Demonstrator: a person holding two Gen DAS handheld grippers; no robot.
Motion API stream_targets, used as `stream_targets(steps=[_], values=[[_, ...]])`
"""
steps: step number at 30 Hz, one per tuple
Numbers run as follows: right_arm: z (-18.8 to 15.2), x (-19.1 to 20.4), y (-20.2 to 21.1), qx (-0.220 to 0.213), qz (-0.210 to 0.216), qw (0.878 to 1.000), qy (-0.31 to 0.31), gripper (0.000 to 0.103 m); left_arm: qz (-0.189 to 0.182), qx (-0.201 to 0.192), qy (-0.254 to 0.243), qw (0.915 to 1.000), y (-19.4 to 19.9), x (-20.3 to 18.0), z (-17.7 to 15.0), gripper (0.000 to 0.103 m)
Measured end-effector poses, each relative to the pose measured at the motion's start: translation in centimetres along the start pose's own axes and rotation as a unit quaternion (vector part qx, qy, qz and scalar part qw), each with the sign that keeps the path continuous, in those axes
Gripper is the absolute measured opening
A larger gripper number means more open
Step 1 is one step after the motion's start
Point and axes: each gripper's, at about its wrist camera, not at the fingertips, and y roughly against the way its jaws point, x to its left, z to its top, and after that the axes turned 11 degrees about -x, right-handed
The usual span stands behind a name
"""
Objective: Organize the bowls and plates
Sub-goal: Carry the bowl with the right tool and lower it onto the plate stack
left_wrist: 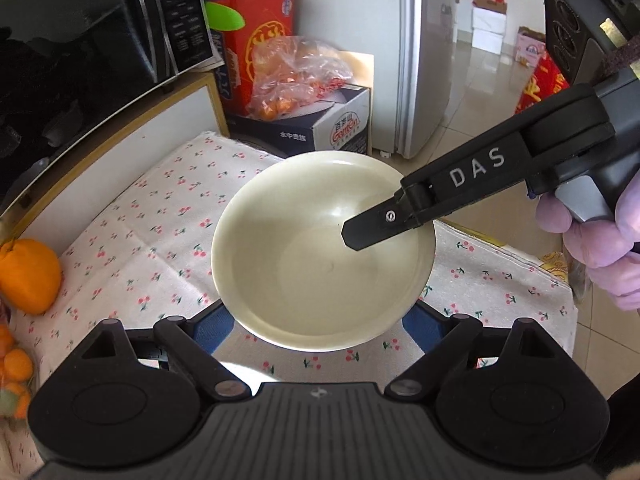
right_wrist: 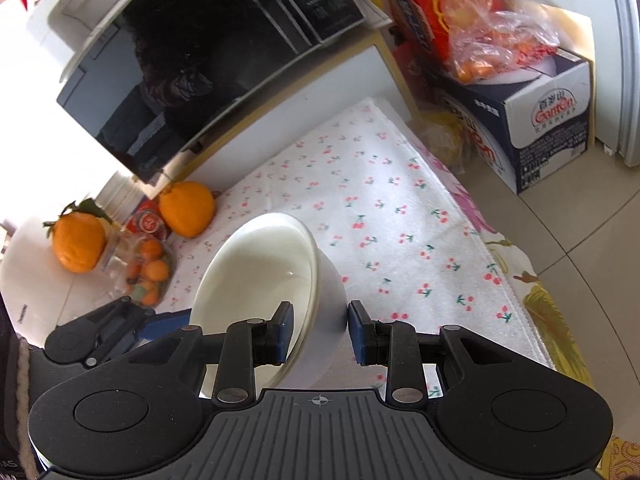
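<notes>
Cherry-print cloth (right_wrist: 384, 200) covers the table in front of a black microwave (right_wrist: 200, 60). Right gripper (right_wrist: 320, 330) is clamped on the wall of the cream bowl (left_wrist: 320, 256), one pad inside, one outside. Left gripper (left_wrist: 320, 324) stands wide apart, its blue pads flanking the bowl's near rim; contact cannot be told.

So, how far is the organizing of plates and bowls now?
Done: nothing stacked is visible. In hand: the right tool pinches the rim of the cream bowl, tilted over the cherry cloth; the left tool flanks it. Left: placing the bowl; no plates are in view.
</notes>
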Motion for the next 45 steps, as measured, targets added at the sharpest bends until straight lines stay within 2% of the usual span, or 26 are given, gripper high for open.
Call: stream_targets(steps=[12, 20, 30, 45], values=[[-1.3, 5.7, 0.2, 0.021, 0.059, 0.997, 0.032, 0.029, 0.053, 0.007, 0.046, 0.9975, 4.9, 1.4, -1.7, 0.087], [-3.1, 9.3, -1.1, 0.049, 0.072, 0.994, 0.067, 0.029, 0.074, 0.01, 0.086, 0.9935, 6.8, 2.8, -3.9, 0.087], [-4.7, 11.4, -2.9, 0.073, 0.075, 0.991, 0.078, 0.029, 0.082, 0.013, 0.11, 0.9904, 8.0, 4.3, -6.0, 0.087], [-7.0, 11.4, -5.9, 0.121, 0.041, 0.988, 0.088, 0.029, 0.071, 0.06, 0.115, 0.989, 6.7, 4.7, -8.2, 0.082]])
